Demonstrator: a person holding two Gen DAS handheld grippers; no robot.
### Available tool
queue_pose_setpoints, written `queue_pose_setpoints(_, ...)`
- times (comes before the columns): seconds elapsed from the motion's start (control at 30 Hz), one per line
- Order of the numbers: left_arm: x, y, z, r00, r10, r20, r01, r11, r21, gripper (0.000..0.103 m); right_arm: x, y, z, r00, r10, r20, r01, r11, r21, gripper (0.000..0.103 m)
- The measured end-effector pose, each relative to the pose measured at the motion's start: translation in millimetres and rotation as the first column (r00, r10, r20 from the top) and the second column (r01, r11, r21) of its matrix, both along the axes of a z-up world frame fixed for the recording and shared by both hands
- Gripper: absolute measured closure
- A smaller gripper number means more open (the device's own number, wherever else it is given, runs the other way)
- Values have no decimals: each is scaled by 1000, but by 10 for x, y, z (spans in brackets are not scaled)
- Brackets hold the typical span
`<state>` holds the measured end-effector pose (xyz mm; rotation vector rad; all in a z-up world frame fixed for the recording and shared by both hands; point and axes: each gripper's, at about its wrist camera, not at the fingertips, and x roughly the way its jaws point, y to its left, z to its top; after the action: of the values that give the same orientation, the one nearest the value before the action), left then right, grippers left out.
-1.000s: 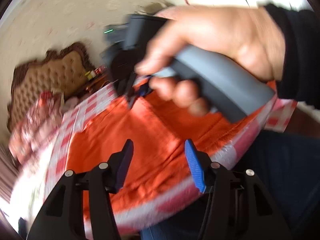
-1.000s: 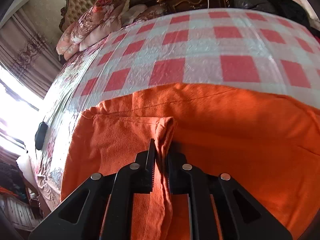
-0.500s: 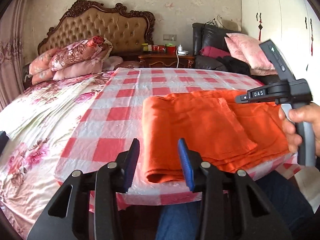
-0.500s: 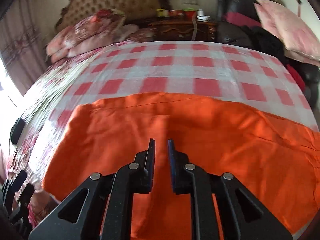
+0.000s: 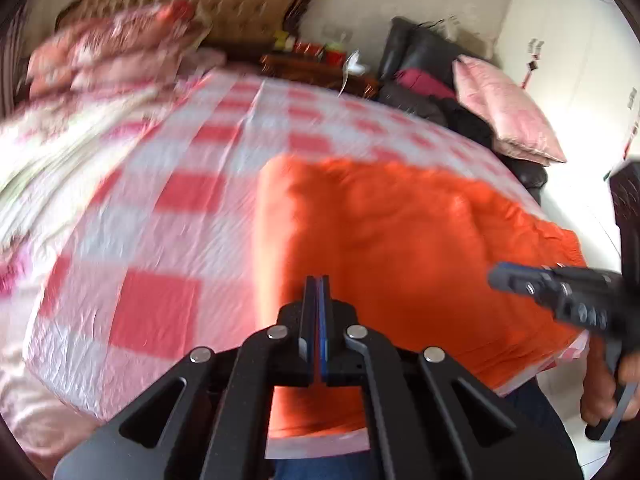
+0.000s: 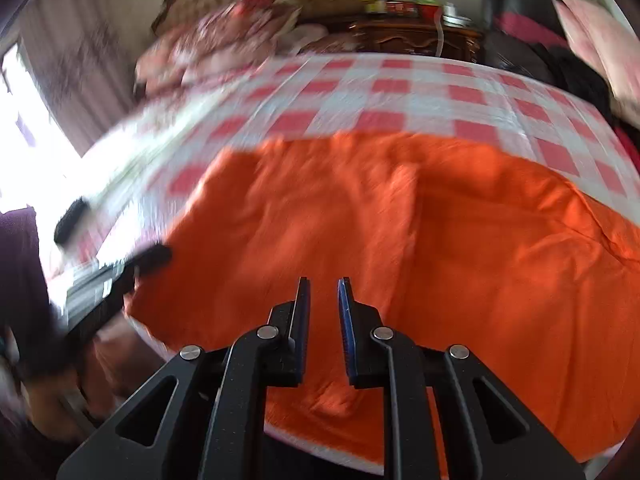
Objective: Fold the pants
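One pair of orange pants point(image 5: 400, 248) lies folded on the checked bedspread point(image 5: 168, 208) near the bed's front edge. Pillows point(image 5: 120, 48) and nightstand point(image 6: 416, 38) behind. Left gripper point(image 5: 318, 280) pinched together, empty, was wide earlier. Right gripper point(image 6: 324, 284) narrowly parted, empty, no longer pinching fabric.

Bright daylight floods both views, with glare from a window point(image 6: 16, 128) at left. Motion blur smears everything. The fisheye bends and darkens the edges.
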<state>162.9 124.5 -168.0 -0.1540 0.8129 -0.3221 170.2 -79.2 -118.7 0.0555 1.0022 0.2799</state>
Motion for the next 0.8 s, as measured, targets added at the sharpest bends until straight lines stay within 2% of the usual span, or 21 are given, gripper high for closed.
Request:
queue_pose_setpoints(0.03, 22, 50, -82, 1000, -10, -28, 10, 1000, -11, 102, -16, 53, -48, 1000, 7, -5, -7, 1000, -28, 86)
queue_pose_setpoints(0.1, 29, 100, -58, 1000, -18, -16, 19, 1000, 7, 102, -16, 100, -177, 1000, 0, -17, -2, 996, -95, 87)
queue_pose_setpoints(0.13, 32, 113, -8, 1000, 1, -3, -1, 999, 32, 102, -30, 103, -178, 1000, 4, -1, -4, 995, -95, 87)
queue_pose_setpoints(0.2, 76, 153, 119, 999, 10, 36, -11, 1000, 13, 102, -52, 119, -182, 1000, 15, 7, -14, 992, -122, 87)
queue_pose_setpoints(0.27, 231, 134, 200, 999, 13, 53, -15, 999, 32, 102, -70, 145, -199, 1000, 23, 16, -20, 989, -149, 87)
queue_pose_setpoints(0.37, 524, -10, 267, 996, -44, 73, 40, 998, 57, 102, -99, 152, -199, 1000, 16, 18, -13, 987, -157, 87)
queue_pose_setpoints(0.5, 983, -152, 143, 997, -82, 2, 81, 992, 98, 102, -123, 169, -190, 1000, 7, 16, -4, 987, -161, 87)
queue_pose_setpoints(0.57, 1143, -148, 48, 997, -57, -46, 63, 988, 138, 102, -129, 169, -187, 1000, 7, 16, -4, 987, -162, 87)
queue_pose_setpoints(0.63, 1195, -111, 13, 996, -57, -62, 64, 991, 119, 102, -123, 157, -186, 1000, 9, 14, -6, 988, -153, 87)
queue_pose_setpoints(0.7, 1178, -99, 25, 998, -37, -60, 45, 989, 138, 101, -124, 148, -186, 1000, 9, 14, -7, 989, -145, 87)
queue_pose_setpoints(0.77, 1073, -37, 85, 999, -7, -34, 11, 993, 116, 97, -130, 156, -184, 1000, 12, 17, -10, 988, -151, 86)
queue_pose_setpoints(0.8, 989, 22, 120, 1000, 11, -24, -9, 997, 83, 89, -132, 159, -183, 1000, 13, 18, -10, 988, -152, 86)
